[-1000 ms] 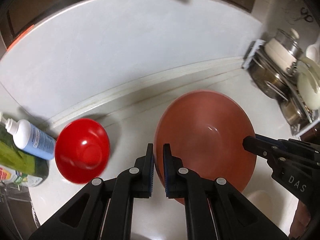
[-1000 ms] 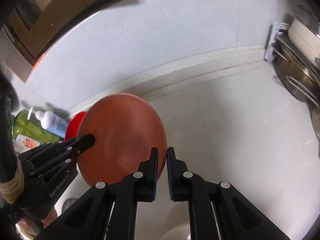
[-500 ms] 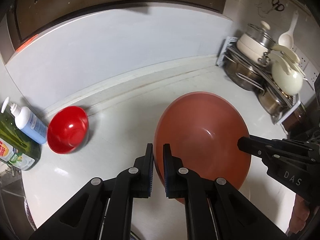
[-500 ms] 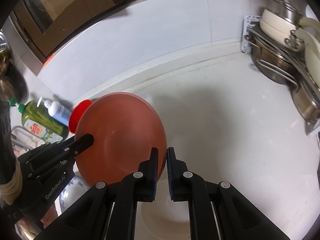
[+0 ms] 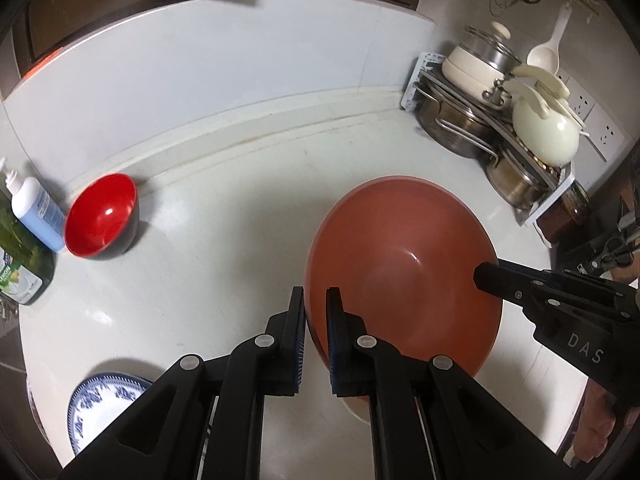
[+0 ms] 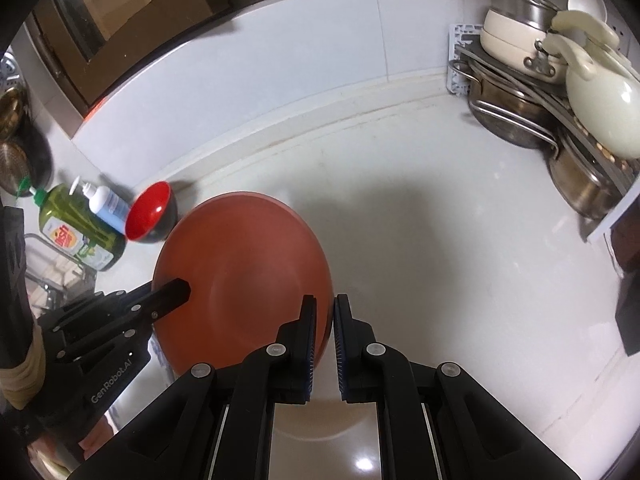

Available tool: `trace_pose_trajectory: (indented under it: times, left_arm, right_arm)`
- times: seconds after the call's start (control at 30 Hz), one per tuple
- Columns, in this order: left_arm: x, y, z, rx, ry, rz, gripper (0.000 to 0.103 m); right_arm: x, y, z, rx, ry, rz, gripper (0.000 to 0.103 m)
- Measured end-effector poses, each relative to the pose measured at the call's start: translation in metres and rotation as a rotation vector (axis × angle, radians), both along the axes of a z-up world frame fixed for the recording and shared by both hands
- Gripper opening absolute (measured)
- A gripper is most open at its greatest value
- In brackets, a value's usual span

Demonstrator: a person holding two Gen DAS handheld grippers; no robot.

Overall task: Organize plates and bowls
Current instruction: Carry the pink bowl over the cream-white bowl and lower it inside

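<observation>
A large terracotta plate (image 5: pixel 404 276) hangs above the white counter (image 5: pixel 224 240), held on opposite rims by both grippers. My left gripper (image 5: pixel 315 300) is shut on its left rim. My right gripper (image 6: pixel 324 308) is shut on the plate's (image 6: pixel 240 264) right rim. A small red bowl with a black outside (image 5: pixel 100 216) stands at the back left of the counter. A blue-patterned white plate (image 5: pixel 104 408) lies near the front left edge. A pale beige dish (image 6: pixel 324 424) shows below the right gripper, mostly hidden by its fingers.
A green soap bottle (image 6: pixel 76 236) and a white-and-blue pump bottle (image 5: pixel 36 212) stand left of the red bowl. A rack of steel pots, cream pots and a cream kettle (image 5: pixel 540 132) fills the back right corner. A person's hand (image 5: pixel 596 432) shows at the lower right.
Both grippers have risen with the terracotta plate and pulled back from the wall. The red bowl and bottles look smaller, and the blue-patterned plate and the pot rack have come into view.
</observation>
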State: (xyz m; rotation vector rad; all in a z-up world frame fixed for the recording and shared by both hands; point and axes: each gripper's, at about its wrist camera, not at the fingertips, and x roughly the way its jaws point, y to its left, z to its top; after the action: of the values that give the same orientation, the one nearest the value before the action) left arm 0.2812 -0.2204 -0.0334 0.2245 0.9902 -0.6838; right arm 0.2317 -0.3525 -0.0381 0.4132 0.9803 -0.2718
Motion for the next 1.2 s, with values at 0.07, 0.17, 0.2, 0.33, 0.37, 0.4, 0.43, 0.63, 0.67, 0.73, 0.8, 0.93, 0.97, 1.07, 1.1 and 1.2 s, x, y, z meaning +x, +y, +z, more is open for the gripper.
trace_pose_trajectory:
  times: [0.07,0.17,0.2,0.33,0.37,0.4,0.43,0.63,0.67,0.73,0.8,0.93,0.97,1.07,1.1,1.2]
  left_arm:
    - [-0.005,-0.001,-0.004,0.007,0.006,-0.004,0.01]
    - [-0.011,0.0,-0.011,0.015,0.022,-0.005,0.01]
    - [-0.013,-0.001,-0.014,0.02,0.025,-0.006,0.01]
    - [-0.017,-0.003,-0.025,0.04,0.05,0.0,0.01]
    - [-0.018,-0.004,-0.028,0.047,0.056,-0.002,0.01]
    - [-0.018,-0.004,-0.03,0.054,0.058,-0.005,0.01]
    - [-0.019,-0.005,-0.033,0.063,0.063,-0.005,0.01]
    - [-0.023,-0.008,-0.047,0.093,0.084,-0.006,0.01]
    - [-0.023,-0.008,-0.049,0.096,0.086,-0.006,0.01]
    - [-0.025,-0.008,-0.053,0.108,0.088,-0.008,0.01]
    - [-0.026,-0.01,-0.057,0.117,0.093,-0.011,0.01]
    - [-0.028,-0.012,-0.063,0.13,0.1,-0.016,0.01]
    - [-0.028,-0.013,-0.063,0.132,0.101,-0.019,0.01]
    - [-0.029,-0.013,-0.064,0.139,0.09,-0.021,0.01]
    - [-0.029,-0.013,-0.064,0.144,0.088,-0.02,0.01]
    - [-0.028,-0.013,-0.067,0.145,0.095,-0.019,0.01]
  right_arm:
    - [-0.005,0.001,-0.003,-0.002,0.01,0.001,0.01]
    - [-0.011,0.003,-0.008,-0.008,0.022,0.008,0.01]
    - [-0.013,0.003,-0.011,-0.007,0.03,0.009,0.01]
    - [-0.018,0.001,-0.023,0.005,0.055,0.008,0.01]
    - [-0.019,0.0,-0.025,0.009,0.061,0.007,0.01]
    - [-0.019,-0.001,-0.028,0.016,0.066,0.006,0.01]
    - [-0.02,-0.001,-0.032,0.023,0.073,0.007,0.01]
    - [-0.025,-0.006,-0.048,0.046,0.098,0.006,0.01]
    - [-0.025,-0.006,-0.05,0.045,0.102,0.007,0.01]
    - [-0.027,-0.008,-0.055,0.054,0.11,0.005,0.01]
    - [-0.027,-0.009,-0.057,0.056,0.116,0.003,0.01]
    - [-0.029,-0.009,-0.064,0.063,0.124,0.003,0.01]
    - [-0.03,-0.011,-0.065,0.064,0.126,0.005,0.01]
    - [-0.03,-0.011,-0.067,0.072,0.126,0.008,0.01]
    - [-0.03,-0.011,-0.068,0.074,0.127,0.01,0.01]
    - [-0.029,-0.012,-0.071,0.076,0.128,0.009,0.01]
